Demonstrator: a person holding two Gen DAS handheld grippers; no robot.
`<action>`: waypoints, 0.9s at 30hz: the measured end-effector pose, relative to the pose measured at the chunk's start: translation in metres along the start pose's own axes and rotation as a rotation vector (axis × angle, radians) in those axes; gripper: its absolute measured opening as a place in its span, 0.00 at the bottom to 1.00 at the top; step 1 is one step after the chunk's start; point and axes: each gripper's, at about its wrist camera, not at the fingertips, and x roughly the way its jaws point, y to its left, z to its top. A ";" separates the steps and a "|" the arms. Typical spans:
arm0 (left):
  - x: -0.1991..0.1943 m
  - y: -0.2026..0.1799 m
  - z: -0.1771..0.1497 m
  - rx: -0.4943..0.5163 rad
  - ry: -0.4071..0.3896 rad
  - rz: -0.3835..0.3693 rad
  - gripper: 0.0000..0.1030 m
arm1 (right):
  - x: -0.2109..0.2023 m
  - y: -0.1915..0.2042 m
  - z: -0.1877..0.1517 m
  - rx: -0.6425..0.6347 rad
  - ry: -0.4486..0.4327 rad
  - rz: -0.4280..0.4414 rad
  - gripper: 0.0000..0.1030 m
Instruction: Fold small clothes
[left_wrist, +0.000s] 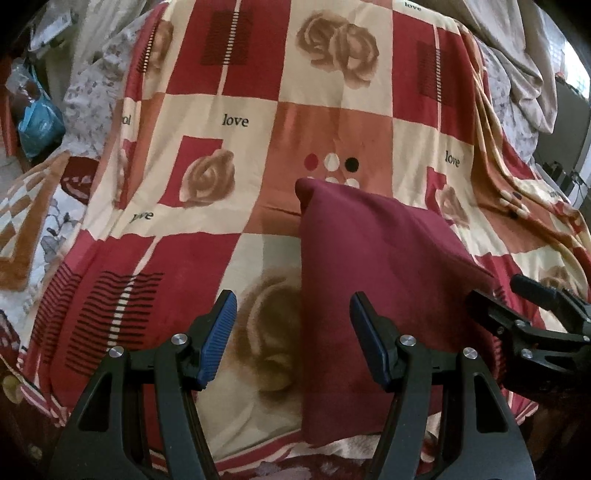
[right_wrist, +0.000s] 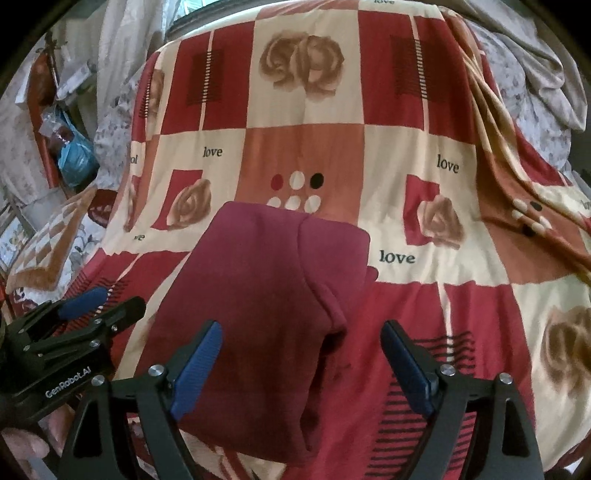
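A maroon garment (left_wrist: 369, 258) (right_wrist: 266, 277) lies folded flat on a red, cream and orange patchwork bedspread (left_wrist: 203, 110) (right_wrist: 406, 129) printed with roses and the word "love". My left gripper (left_wrist: 291, 306) hovers open over the garment's left edge, its blue pads (left_wrist: 218, 339) apart and touching nothing. My right gripper (right_wrist: 301, 328) stands open above the garment's near right part, where a folded hem ridge runs between its fingers. Each gripper also shows in the other view: the right gripper (left_wrist: 535, 302) at the garment's right corner, the left gripper (right_wrist: 99, 302) beside its left edge.
Crumpled beige bedding (left_wrist: 524, 55) is heaped at the far right over a floral sheet. A blue plastic bag (left_wrist: 38, 125) (right_wrist: 75, 157) and clutter sit off the bed's left side. A brown-and-white patterned cushion (left_wrist: 26, 221) lies at the left. A hand (right_wrist: 26, 443) holds the left gripper.
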 end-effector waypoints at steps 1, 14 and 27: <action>-0.001 0.000 0.000 -0.002 -0.004 0.002 0.61 | 0.000 0.001 0.000 0.002 0.000 0.000 0.84; -0.004 0.003 0.002 -0.009 -0.027 0.025 0.61 | 0.002 0.007 -0.001 -0.009 0.002 -0.001 0.84; 0.002 0.002 0.003 -0.001 -0.014 0.035 0.61 | 0.008 0.010 0.001 -0.014 0.004 0.005 0.84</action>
